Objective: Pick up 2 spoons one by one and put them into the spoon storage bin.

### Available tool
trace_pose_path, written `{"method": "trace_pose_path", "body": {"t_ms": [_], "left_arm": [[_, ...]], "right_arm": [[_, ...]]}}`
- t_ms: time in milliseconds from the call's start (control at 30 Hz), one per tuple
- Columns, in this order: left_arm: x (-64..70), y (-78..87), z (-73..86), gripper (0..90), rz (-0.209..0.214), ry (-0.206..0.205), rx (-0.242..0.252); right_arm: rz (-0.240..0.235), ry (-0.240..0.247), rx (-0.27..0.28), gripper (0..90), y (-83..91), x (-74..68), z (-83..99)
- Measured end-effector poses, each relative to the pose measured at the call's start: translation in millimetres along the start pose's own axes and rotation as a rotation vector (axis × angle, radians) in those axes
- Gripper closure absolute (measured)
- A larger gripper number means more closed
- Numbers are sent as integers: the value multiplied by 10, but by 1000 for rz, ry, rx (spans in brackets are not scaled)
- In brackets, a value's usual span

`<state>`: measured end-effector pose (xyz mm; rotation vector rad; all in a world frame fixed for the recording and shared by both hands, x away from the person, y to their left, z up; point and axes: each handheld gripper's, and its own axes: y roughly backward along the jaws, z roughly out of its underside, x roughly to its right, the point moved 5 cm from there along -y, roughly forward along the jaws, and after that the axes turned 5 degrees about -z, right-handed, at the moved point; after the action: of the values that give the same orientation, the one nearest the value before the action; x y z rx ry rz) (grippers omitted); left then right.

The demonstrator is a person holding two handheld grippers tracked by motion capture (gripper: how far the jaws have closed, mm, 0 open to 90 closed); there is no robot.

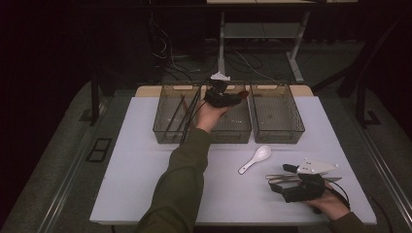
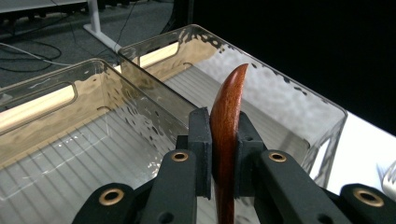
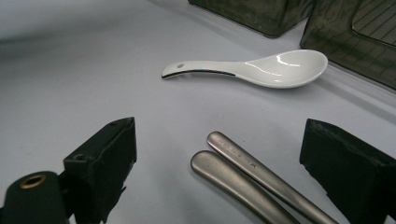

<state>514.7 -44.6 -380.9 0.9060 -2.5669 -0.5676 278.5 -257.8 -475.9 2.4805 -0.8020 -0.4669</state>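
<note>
left tool [image 2: 224,158] clamps wooden spoon [image 2: 227,121] over middle bin [image 1: 232,127] at 12 o'clock | next: release | right tool [image 3: 219,154] wide around two metal handles [image 3: 243,172]

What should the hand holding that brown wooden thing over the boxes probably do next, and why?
Probably lower and open the left claw: it is shut on the reddish-brown wooden utensil, held above the middle clear plastic bin, so releasing should drop it inside.
</note>
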Motion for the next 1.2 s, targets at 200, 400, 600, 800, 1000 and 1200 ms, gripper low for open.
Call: {"method": "trace_pose_path", "body": {"t_ms": [200,400,600,800,1000,1200], "left_arm": [[-70,-109,72,801,-26,7,-19],[-118,-179,142,759,-56,3,-45],[-125,-183,147,601,-83,-21,-59],[-55,-118,111,521,-60,-37,-51],[27,30,114,444,-10,-58,-65],[141,208,187,384,33,-100,-62]], "right_arm": [[-1,-2,-2,106,-4,-7,2],[-5,-2,-2,106,-2,-6,4],[-6,-2,-2,106,2,-10,5],[-4,2,-6,106,-2,-6,9],[-4,6,-1,106,-2,0,8],[-6,-1,2,106,5,0,6]]}}
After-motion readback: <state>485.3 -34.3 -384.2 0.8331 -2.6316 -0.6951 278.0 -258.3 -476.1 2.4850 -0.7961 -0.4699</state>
